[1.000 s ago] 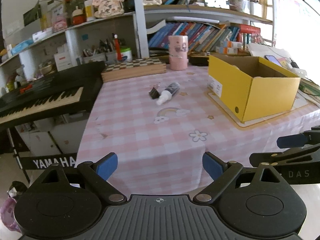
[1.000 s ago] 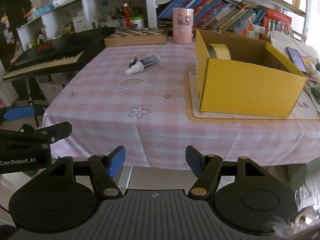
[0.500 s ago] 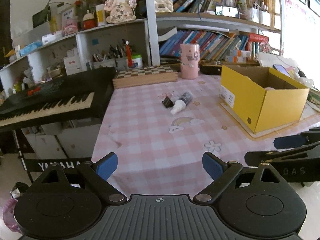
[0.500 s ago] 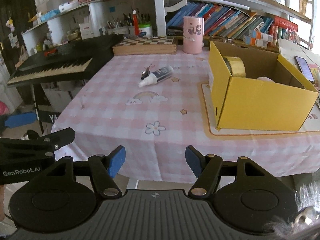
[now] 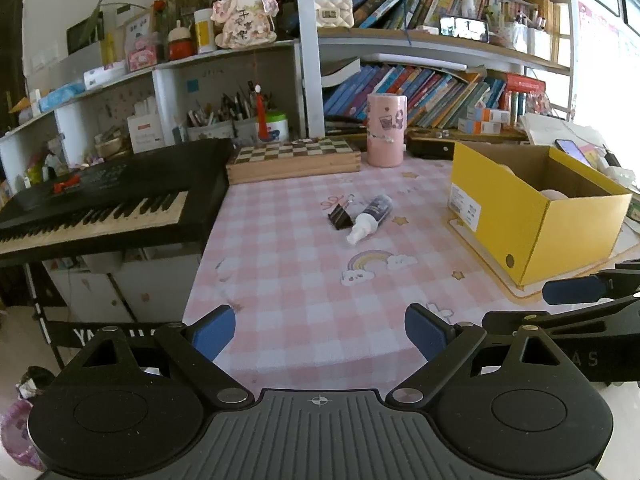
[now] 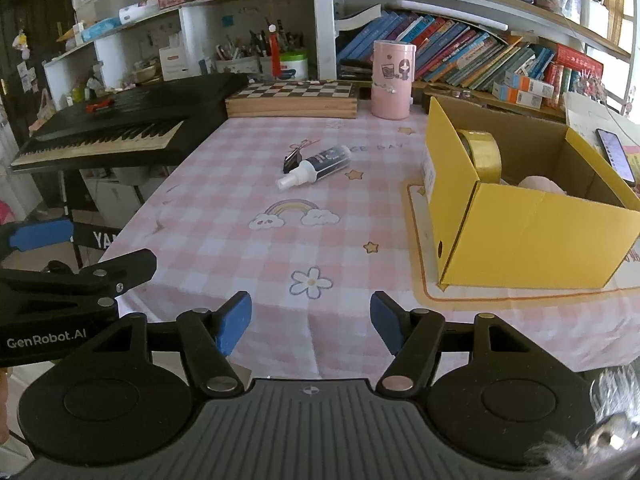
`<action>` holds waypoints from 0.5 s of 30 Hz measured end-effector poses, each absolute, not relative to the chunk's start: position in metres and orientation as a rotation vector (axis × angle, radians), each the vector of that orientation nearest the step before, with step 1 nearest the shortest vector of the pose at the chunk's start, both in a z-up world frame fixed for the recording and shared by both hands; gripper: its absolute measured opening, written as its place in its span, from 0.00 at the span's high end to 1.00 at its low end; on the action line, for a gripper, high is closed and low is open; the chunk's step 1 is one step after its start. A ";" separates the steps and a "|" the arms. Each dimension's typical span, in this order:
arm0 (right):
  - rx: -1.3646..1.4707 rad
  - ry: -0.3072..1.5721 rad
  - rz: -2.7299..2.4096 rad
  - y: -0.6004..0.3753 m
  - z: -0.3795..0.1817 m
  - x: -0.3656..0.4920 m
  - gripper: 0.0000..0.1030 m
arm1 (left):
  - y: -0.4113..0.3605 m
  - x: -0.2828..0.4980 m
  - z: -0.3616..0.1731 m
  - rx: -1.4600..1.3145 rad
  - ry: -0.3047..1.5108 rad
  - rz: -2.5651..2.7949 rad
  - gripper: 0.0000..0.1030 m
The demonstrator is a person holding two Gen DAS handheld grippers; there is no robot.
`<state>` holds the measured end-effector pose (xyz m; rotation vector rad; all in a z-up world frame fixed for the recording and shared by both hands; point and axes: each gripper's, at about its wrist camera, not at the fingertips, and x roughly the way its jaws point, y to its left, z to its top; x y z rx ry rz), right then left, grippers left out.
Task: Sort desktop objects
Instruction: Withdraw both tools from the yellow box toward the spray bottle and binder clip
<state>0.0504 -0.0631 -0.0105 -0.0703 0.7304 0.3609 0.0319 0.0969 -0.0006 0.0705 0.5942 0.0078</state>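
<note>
Two grippers, left gripper (image 5: 319, 330) and right gripper (image 6: 311, 322), stand with jaws apart and empty at the near table edge, while well ahead lie one spray bottle (image 6: 316, 167) touching one binder clip (image 6: 292, 159), with one yellow box (image 6: 532, 236) ahead-right holding one tape roll (image 6: 482, 156).

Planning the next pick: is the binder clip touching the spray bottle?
Cannot tell. In both wrist views the binder clip lies right beside the spray bottle near its white cap, with no visible gap, but neither view shows contact plainly.
</note>
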 end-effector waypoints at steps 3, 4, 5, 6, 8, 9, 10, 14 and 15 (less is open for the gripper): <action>-0.080 0.732 0.366 -0.063 -0.012 0.061 0.38 | 0.097 0.046 -0.002 0.060 0.600 0.010 0.09; -0.082 0.732 0.367 -0.063 -0.012 0.066 0.38 | 0.096 0.051 -0.002 0.058 0.604 0.012 0.09; -0.082 0.736 0.368 -0.063 -0.013 0.071 0.38 | 0.096 0.056 -0.003 0.058 0.608 0.014 0.09; -0.082 0.741 0.372 -0.063 -0.013 0.078 0.39 | 0.095 0.060 -0.004 0.058 0.610 0.018 0.09; -0.087 0.746 0.381 -0.062 -0.014 0.089 0.39 | 0.095 0.071 -0.005 0.052 0.616 0.027 0.09; -0.088 0.748 0.386 -0.062 -0.014 0.096 0.39 | 0.095 0.075 -0.006 0.050 0.621 0.032 0.09; -0.089 0.750 0.391 -0.061 -0.015 0.103 0.39 | 0.095 0.081 -0.007 0.048 0.626 0.038 0.09; -0.094 0.756 0.419 -0.059 -0.016 0.128 0.39 | 0.095 0.099 -0.009 0.043 0.637 0.065 0.09; -0.096 0.758 0.428 -0.058 -0.016 0.136 0.39 | 0.095 0.104 -0.009 0.042 0.640 0.073 0.09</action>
